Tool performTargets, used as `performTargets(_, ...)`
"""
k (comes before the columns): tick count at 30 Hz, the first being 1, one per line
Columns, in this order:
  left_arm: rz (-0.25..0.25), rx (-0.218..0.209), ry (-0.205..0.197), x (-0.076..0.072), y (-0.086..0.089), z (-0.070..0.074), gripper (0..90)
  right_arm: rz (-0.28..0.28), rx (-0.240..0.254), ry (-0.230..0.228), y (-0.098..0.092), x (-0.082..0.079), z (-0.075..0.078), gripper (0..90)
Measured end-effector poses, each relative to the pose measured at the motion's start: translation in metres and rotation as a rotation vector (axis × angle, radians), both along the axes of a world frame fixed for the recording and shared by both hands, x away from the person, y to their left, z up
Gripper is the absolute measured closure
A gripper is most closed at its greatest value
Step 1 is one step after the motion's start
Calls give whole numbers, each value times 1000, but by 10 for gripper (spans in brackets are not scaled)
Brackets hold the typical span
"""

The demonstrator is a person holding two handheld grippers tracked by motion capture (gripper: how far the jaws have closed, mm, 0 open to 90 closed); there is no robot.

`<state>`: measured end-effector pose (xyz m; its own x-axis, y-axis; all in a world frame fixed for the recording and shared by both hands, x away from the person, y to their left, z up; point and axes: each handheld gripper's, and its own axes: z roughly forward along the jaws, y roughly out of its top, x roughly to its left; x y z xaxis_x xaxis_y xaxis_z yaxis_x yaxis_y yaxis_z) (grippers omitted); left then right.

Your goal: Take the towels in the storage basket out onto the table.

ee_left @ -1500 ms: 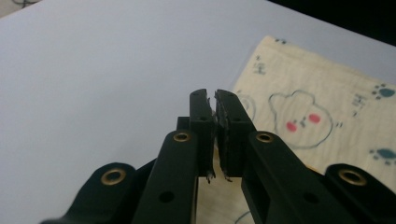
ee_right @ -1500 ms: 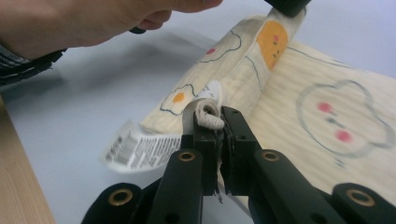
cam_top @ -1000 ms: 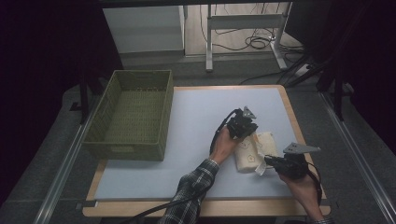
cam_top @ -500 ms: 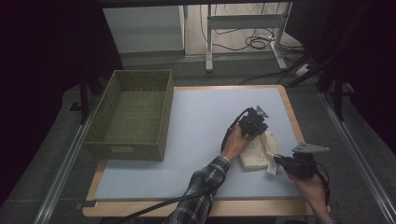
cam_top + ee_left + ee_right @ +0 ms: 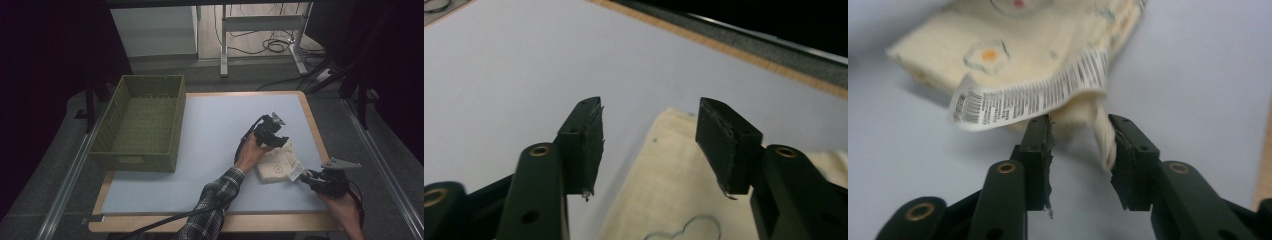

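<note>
While the folded cream cloth (image 5: 276, 163) lay flat near the right edge of the table (image 5: 220, 130), just short of its front right corner, both tongs had just been opening, so the step in hand looked like letting go after a fold. Largest of the things, the green woven basket (image 5: 142, 120) sat along the table's left edge, well apart from the cloth, and its bottom was bare. Folded, with small printed motifs and a barcoded care label (image 5: 1028, 100) curling from its near end, the cloth rested on the pale blue mat. Above its far end the left gripper (image 5: 649, 145) hung with its jaws released and apart, nothing pressed between them. At the label end the right gripper (image 5: 1079, 160) stood with its jaws parted; a fold of cloth edge hung between them, touching one pad but not clamped. Next, I judged, one gripper would need to clench a thick edge of the stack, lift it without unfolding, and carry it across to the basket.
</note>
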<state>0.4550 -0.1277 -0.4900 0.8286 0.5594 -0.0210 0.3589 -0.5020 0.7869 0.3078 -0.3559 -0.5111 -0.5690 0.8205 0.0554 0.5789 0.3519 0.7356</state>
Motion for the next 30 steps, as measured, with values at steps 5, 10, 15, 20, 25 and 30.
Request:
performTargets(5,22,12,-2,-2,19,-2,374,-28,-9,23,-19,-14,-2,587)
performTargets(10,47,20,5,-5,45,-4,344,-51,4,6,-32,-20,10,587)
performTargets(15,47,24,26,-8,66,-6,411,-45,32,-20,-25,-12,28,643)
performTargets(20,39,13,73,-7,75,-14,477,-7,32,-22,3,12,31,668)
performTargets(25,42,45,80,-7,75,-23,478,-13,-6,2,22,32,21,612)
performTargets(30,69,35,86,-9,83,-31,453,-28,-28,43,22,34,10,543)
